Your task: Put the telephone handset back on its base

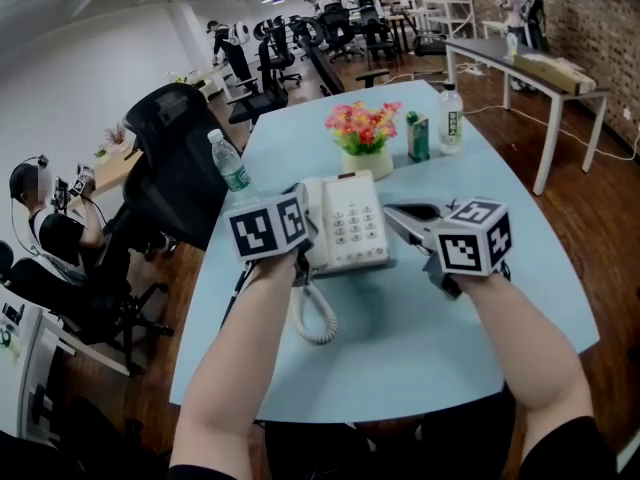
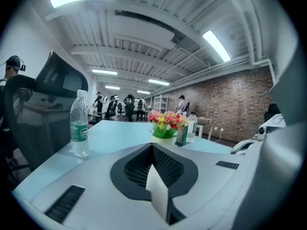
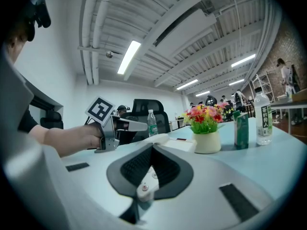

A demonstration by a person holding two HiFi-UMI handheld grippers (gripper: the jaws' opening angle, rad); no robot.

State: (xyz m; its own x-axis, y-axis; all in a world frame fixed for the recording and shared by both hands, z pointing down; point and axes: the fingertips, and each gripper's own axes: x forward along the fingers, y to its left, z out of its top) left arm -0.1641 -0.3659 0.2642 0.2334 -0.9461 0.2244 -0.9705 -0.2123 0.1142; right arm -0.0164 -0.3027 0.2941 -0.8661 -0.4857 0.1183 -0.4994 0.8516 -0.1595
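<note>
Two grippers logged, one on each side of the base [image 1: 352, 223] on the tabletop [image 1: 420, 338]. Found telephone handset [image 1: 311, 218] lying along base's left side, in its cradle as far as could be judged. Noted cord [image 1: 316, 320] looped on tabletop in front.

Saw left gripper [image 3: 140, 125] clenched, nothing betw. jaws, tips close by handset. Prob. kept there to check seating; contact not confirmed. Saw right gripper [image 1: 392, 212] likewise clenched & empty, tips just beside base's right edge. Prob. there to steady base. Judged task approx. done.

Containers:
- Noted pot [image 1: 368, 162] holding flowers [image 1: 362, 123].
- Noted bottle [image 1: 230, 168] near tabletop's left edge, capped, w/ clear liquid.
- Noted second bottle [image 1: 451, 118] just beside green carton [image 1: 417, 136]. Could not read contents of either.
</note>
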